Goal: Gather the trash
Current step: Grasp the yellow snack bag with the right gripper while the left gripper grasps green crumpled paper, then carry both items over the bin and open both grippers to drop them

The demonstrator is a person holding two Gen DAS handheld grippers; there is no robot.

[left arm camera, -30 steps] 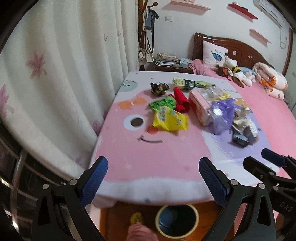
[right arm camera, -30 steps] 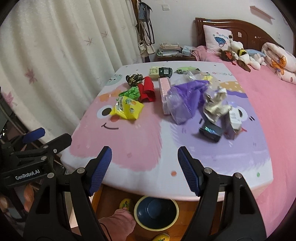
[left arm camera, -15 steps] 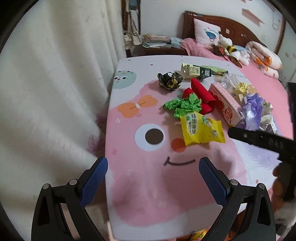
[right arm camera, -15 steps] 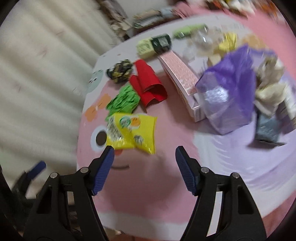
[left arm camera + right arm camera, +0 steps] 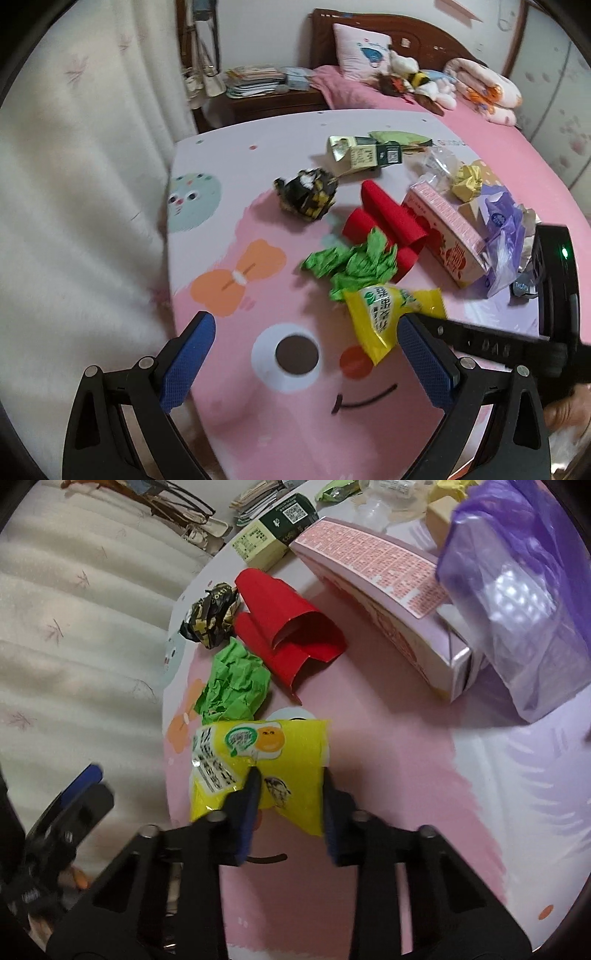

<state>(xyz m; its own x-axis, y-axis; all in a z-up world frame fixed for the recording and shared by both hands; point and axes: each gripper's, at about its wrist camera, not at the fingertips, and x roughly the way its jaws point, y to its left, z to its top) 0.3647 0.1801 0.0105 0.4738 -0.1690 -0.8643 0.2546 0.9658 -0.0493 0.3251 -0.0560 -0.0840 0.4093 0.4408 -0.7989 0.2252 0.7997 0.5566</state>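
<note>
- A bed [image 5: 480, 122] with a pink sheet and dark wooden headboard [image 5: 406, 29] fills the room's right side.
- Left of the headboard, a nightstand [image 5: 266, 99] bears stacked papers.
- Left of the nightstand hangs a cream flowered curtain [image 5: 74, 147].
- Pale wall above the headboard.

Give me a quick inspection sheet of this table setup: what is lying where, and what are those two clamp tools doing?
Surface: cartoon-print table cover, pink and lilac, with litter lying on it.
Job's things: yellow snack packet; crumpled green paper beside it; red folded card; dark crumpled wrapper; pink carton; purple plastic bag; small green-and-cream box.
Clutter: yellow paper ball and clear plastic behind the carton.
Grippers: right gripper straddles the yellow packet, fingers narrowed around it; left gripper wide open, holding nothing.
Cables: nothing seen.
Surroundings: white curtain, bed with stuffed toys, nightstand stacked with papers.
</note>
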